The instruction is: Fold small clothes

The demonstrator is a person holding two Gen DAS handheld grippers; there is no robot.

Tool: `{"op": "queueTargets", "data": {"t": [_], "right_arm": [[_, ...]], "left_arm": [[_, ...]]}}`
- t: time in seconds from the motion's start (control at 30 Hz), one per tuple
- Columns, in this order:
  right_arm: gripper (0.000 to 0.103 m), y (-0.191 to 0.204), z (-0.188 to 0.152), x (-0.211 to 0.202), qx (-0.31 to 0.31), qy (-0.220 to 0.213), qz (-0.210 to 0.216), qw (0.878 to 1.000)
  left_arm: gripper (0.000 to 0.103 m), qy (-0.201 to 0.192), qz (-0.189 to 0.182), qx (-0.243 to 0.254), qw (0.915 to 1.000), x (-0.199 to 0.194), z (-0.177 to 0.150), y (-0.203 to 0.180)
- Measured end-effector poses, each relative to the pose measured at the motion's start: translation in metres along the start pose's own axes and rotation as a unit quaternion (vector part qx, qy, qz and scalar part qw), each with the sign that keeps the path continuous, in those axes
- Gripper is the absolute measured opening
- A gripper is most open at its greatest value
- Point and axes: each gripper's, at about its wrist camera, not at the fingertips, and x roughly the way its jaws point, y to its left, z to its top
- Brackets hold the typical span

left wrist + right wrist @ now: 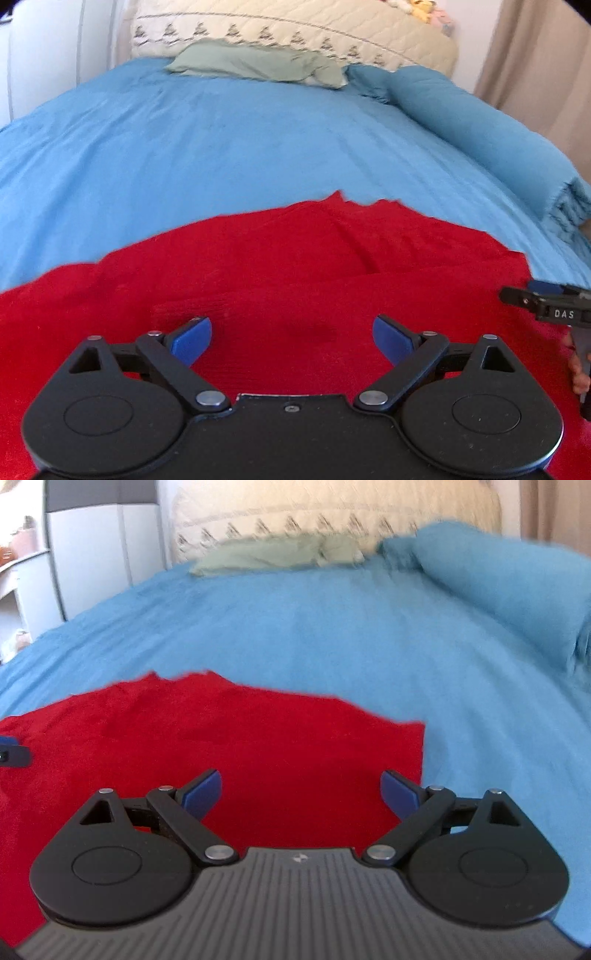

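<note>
- Blue bedspread (221, 147) across the whole middle of both views, lightly creased.
- Red garment (295, 266) spread flat on the bedspread, filling the lower half of the left wrist view and the lower left of the right wrist view; jagged far edge at centre frame, one soft fold running across its middle.
- Rolled blue blanket (480, 129) along the right side of the frame, resting on the bedspread.
- Cream quilted headboard (295, 26) along the top edge, with a row of small dark motifs.
- Pale green pillow (258, 62) at upper centre, against the headboard.
- Left gripper (291, 339) at bottom centre of its own view, jaws spread wide, nothing between the blue pads (194, 338), hovering over the red garment.
- Right gripper (301, 794) at bottom centre of its own view, likewise spread wide and holding nothing, poised over the garment's right edge; also glimpsed at the right edge of the left wrist view.
- Tan curtain (546, 55) in the upper right corner.
</note>
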Motion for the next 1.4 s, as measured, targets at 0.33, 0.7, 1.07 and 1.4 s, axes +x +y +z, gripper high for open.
{"op": "queueTargets", "data": {"t": [0.33, 0.7, 1.07, 1.4], "right_arm": [[0.103, -0.013, -0.034, -0.052, -0.003, -0.052, 0.039, 0.998], [0.103, -0.018, -0.041, -0.097, 0.009, -0.059, 0.032, 0.998], [0.103, 0.108, -0.018, -0.168, -0.077, -0.019, 0.16, 0.984], [0.103, 0.263, -0.041, -0.142, -0.155, 0.024, 0.201, 0.967]], "left_arm": [[0.103, -0.027, 0.014, 0.041, 0.9987, -0.023, -0.029, -0.02], [0.103, -0.048, 0.031, -0.019, 0.9982, -0.091, -0.028, 0.001], [0.103, -0.127, 0.12, -0.257, 0.9506, -0.271, -0.093, 0.179], [0.084, -0.175, 0.142, -0.403, 0.8867, -0.28, -0.145, 0.305]]}}
